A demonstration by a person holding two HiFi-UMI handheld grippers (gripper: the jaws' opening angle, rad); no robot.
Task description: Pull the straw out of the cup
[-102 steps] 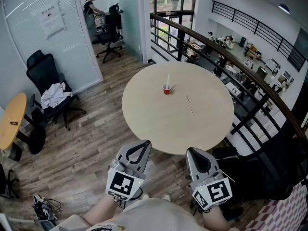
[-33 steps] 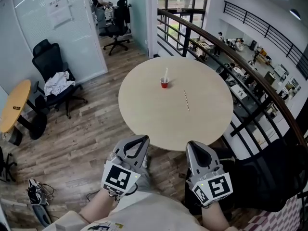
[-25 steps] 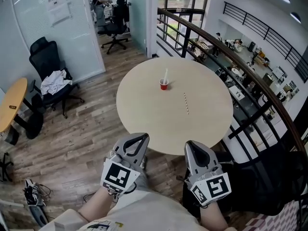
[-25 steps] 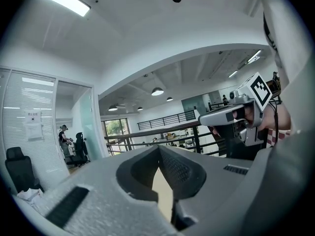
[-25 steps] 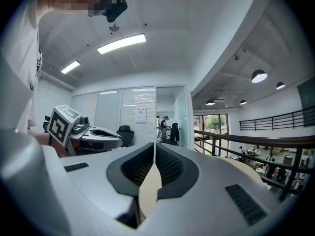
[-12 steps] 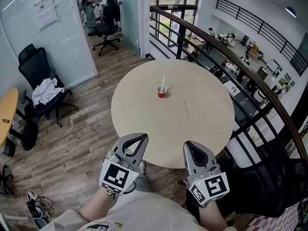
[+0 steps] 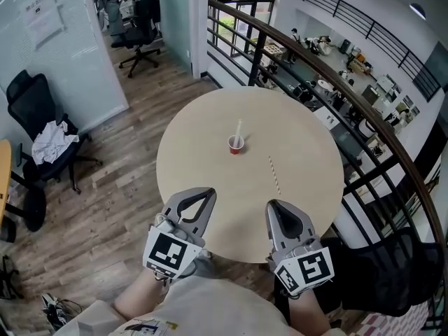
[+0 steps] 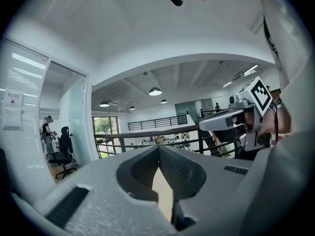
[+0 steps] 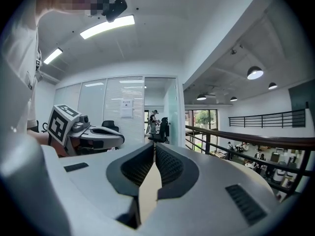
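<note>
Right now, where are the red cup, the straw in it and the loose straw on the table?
red cup (image 7: 236, 146): head view, its side wall.
straw in the cup (image 7: 239, 128): head view, shaft above the rim.
loose straw (image 7: 274, 176): head view, middle of its length.

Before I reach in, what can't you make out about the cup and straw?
- Head view: cup too small to show its contents or how deep the straw sits.
- Left gripper view: cup and straw unseen; the left gripper fills the lower frame.
- Right gripper view: same, behind the right gripper.

Red cup (image 7: 236, 145) upright mid-table, white straw (image 7: 239, 129) standing inside.
</note>
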